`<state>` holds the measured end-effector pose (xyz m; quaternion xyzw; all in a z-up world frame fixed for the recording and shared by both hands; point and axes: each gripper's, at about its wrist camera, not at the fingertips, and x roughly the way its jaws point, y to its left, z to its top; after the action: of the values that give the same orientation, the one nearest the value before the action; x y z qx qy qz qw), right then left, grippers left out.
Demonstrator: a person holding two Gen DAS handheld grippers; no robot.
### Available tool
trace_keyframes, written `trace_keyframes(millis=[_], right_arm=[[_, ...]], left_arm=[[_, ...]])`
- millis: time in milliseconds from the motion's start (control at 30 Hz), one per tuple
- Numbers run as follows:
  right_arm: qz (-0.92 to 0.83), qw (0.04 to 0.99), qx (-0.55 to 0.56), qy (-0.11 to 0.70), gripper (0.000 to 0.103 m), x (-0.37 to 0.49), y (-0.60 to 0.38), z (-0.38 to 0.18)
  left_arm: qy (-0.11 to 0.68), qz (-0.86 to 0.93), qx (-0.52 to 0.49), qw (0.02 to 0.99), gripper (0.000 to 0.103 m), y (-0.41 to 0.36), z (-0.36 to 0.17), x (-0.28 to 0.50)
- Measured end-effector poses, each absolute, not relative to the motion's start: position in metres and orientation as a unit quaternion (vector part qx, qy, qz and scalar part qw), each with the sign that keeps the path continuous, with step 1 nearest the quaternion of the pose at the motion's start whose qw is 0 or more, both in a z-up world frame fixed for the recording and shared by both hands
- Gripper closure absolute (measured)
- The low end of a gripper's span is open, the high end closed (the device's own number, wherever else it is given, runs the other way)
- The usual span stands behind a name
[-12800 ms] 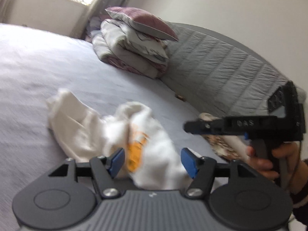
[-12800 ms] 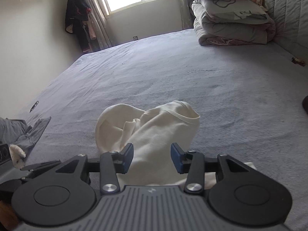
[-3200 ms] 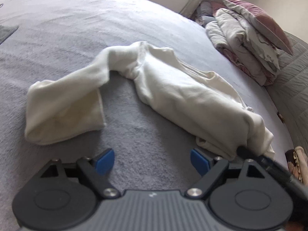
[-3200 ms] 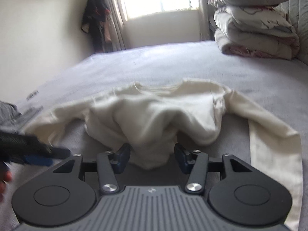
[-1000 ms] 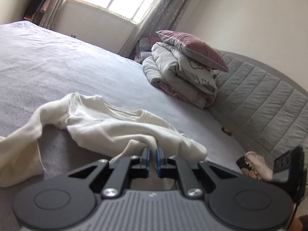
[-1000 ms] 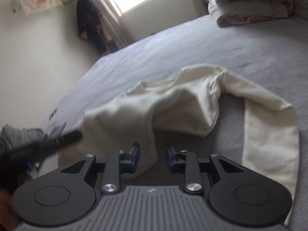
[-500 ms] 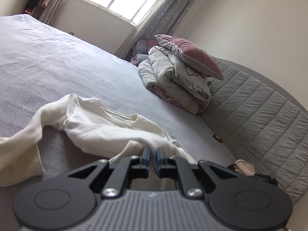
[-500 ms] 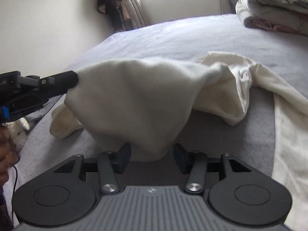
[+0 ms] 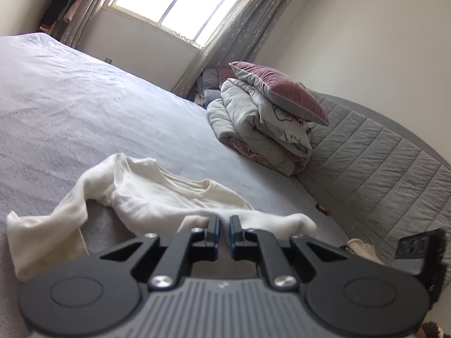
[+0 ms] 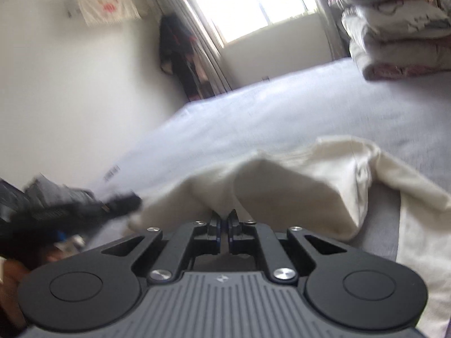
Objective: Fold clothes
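Shirt (image 9: 157, 194), cream, long-sleeved, lies rumpled on grey bed (image 9: 70, 107), long axis running away toward the collar. Left gripper (image 9: 222, 232) clamped on near hem edge; right gripper (image 10: 224, 225) pinched on a bunched fold of the same hem, right view blurred. Both grips at the near end; body extends ahead of both.

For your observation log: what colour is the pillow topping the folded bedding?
Dusty maroon with a pale piped edge: pillow, clearest in the left wrist view.
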<state>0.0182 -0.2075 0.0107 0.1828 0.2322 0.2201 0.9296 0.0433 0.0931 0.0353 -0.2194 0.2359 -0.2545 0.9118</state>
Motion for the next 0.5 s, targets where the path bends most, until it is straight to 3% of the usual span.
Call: trace_keyframes(millis=[67, 333, 400, 500], right_arm=[[0.229, 0.929, 0.189, 0.221, 0.097, 0.013, -0.208, 0.021], [0.246, 0.924, 0.196, 0.216, 0.097, -0.005, -0.201, 0.033], [0.245, 0.923, 0.199, 0.219, 0.097, -0.002, -0.198, 0.031], [0.245, 0.92, 0.207, 0.226, 0.097, 0.002, -0.193, 0.029]], left_arm=[[0.23, -0.258, -0.216, 0.913, 0.103, 0.095, 0.039, 0.038], [0.253, -0.261, -0.196, 0.911, 0.102, 0.097, 0.039, 0.026], [0.273, -0.259, -0.197, 0.905, 0.096, 0.098, 0.031, 0.026], [0.293, -0.26, -0.19, 0.9, 0.079, 0.096, 0.021, 0.023]])
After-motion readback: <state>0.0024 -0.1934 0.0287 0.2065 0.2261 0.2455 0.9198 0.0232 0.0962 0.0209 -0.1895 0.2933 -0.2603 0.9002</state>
